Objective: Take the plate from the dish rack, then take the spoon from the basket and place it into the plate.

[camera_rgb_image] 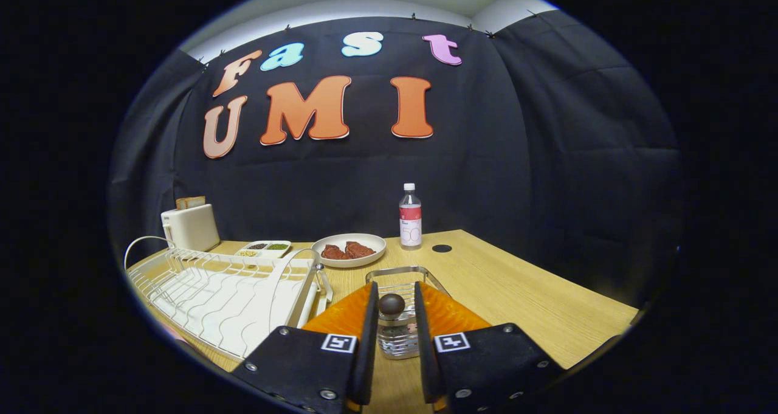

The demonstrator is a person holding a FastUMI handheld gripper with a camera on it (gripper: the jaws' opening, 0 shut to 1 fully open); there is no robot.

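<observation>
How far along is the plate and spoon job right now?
Done: the plate sits on the table beyond the dish rack. In hand: the gripper straddles the spoon in the basket, fingers open, not pressing it. Left: grip the spoon, lift it, lay it in the plate.

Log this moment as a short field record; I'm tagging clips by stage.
stage: reaching for the spoon, not yet gripped
gripper: jaws open, straddling the spoon's dark rounded handle end
basket: wire, on the wooden table, spoon standing in it
plate: beyond the basket, holding two reddish-brown pieces
dish rack: white wire, beside the basket, no dish seen in it
behind: water bottle, white toaster, divided dish of beans
</observation>
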